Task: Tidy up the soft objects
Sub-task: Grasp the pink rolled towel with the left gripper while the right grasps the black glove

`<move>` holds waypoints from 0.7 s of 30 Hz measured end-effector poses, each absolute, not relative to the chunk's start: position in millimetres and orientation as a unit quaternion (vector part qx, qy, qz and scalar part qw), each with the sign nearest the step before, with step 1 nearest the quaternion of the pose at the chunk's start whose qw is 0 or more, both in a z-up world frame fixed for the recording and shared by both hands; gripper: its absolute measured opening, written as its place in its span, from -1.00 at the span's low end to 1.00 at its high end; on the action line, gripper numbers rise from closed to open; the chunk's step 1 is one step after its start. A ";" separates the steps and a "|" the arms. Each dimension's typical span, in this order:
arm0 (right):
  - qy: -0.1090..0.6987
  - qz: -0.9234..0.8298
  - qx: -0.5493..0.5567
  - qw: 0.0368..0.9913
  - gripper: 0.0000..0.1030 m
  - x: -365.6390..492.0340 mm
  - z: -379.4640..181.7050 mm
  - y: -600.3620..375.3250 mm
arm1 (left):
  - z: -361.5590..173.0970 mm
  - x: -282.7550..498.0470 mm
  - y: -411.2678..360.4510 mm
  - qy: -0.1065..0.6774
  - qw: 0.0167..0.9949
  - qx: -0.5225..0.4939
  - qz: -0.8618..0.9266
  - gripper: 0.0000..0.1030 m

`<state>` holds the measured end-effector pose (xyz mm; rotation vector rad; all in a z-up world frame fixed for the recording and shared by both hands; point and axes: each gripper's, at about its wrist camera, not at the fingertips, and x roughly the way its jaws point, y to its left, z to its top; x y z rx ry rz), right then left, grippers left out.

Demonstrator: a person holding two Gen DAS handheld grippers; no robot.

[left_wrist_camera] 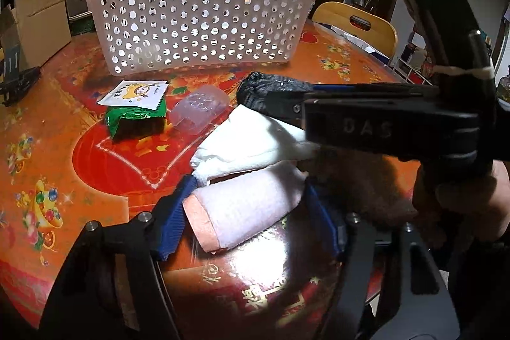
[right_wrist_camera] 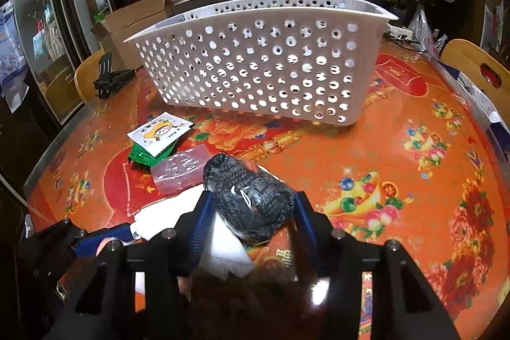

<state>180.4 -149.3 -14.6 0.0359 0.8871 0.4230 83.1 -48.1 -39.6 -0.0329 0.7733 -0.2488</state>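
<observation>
My left gripper [left_wrist_camera: 247, 212] is shut on a rolled pink-white sock [left_wrist_camera: 245, 209] with an orange cuff, low over the table. My right gripper [right_wrist_camera: 251, 206] is shut on a rolled black knitted sock [right_wrist_camera: 251, 199], which also shows in the left wrist view [left_wrist_camera: 271, 90]. A white cloth [left_wrist_camera: 251, 145] lies between the two socks and shows under the right gripper [right_wrist_camera: 223, 241]. The white perforated basket [left_wrist_camera: 204, 24] stands beyond on the table, also in the right wrist view [right_wrist_camera: 261, 66]. My left gripper [right_wrist_camera: 95, 239] shows at the lower left of the right wrist view.
A green snack packet [left_wrist_camera: 137, 120] with a white sachet [left_wrist_camera: 135, 94] on it and a clear plastic box [left_wrist_camera: 197, 113] lie in front of the basket. A cardboard box [left_wrist_camera: 41, 21] and a black clip [right_wrist_camera: 110, 78] sit at the left. Wooden chair [left_wrist_camera: 360, 24] at the right.
</observation>
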 end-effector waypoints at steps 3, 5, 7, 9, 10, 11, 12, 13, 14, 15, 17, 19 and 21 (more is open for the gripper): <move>0.417 0.198 0.024 0.887 -0.02 175.6 -9.4 -155.3 | -38.6 79.6 -46.8 0.369 0.922 -0.012 -0.120 0.25; 0.411 0.194 0.026 0.890 -0.02 172.1 -6.1 -157.3 | -37.4 77.5 -45.5 0.365 0.923 -0.010 -0.124 0.24; 0.406 0.188 0.028 0.894 -0.02 168.2 -3.4 -160.0 | -35.9 75.1 -43.1 0.360 0.925 -0.009 -0.124 0.23; 0.402 0.185 0.031 0.896 -0.02 165.2 -2.1 -162.2 | -33.9 73.2 -39.7 0.355 0.926 -0.010 -0.126 0.23; 0.400 0.184 0.034 0.897 -0.02 162.9 -1.2 -164.2 | -32.7 71.6 -38.3 0.353 0.927 -0.010 -0.125 0.23; 0.398 0.182 0.037 0.898 -0.02 161.1 -0.6 -165.3 | -31.2 70.2 -36.0 0.349 0.929 -0.011 -0.125 0.23; 0.396 0.181 0.039 0.899 -0.02 159.6 0.4 -166.5 | -30.0 68.9 -33.9 0.346 0.930 -0.012 -0.126 0.23; 0.394 0.181 0.041 0.900 -0.02 157.3 1.6 -167.6 | -28.6 67.3 -31.6 0.343 0.931 -0.014 -0.125 0.23; 0.392 0.179 0.042 0.901 -0.02 155.0 2.9 -168.4 | -27.6 66.4 -29.2 0.341 0.931 -0.015 -0.125 0.23; 0.390 0.178 0.042 0.902 -0.02 153.1 3.8 -169.4 | -26.5 65.5 -27.5 0.340 0.932 -0.017 -0.126 0.23; 0.385 0.175 0.043 0.905 -0.02 148.5 6.5 -171.4 | -22.9 63.7 -23.0 0.335 0.934 -0.018 -0.125 0.23; 0.383 0.174 0.046 0.906 -0.02 146.3 8.2 -173.3 | -19.8 63.9 -18.5 0.331 0.935 -0.021 -0.124 0.23; 0.379 0.172 0.047 0.908 -0.02 144.6 10.7 -175.2 | -14.7 63.7 -12.8 0.324 0.938 -0.024 -0.121 0.23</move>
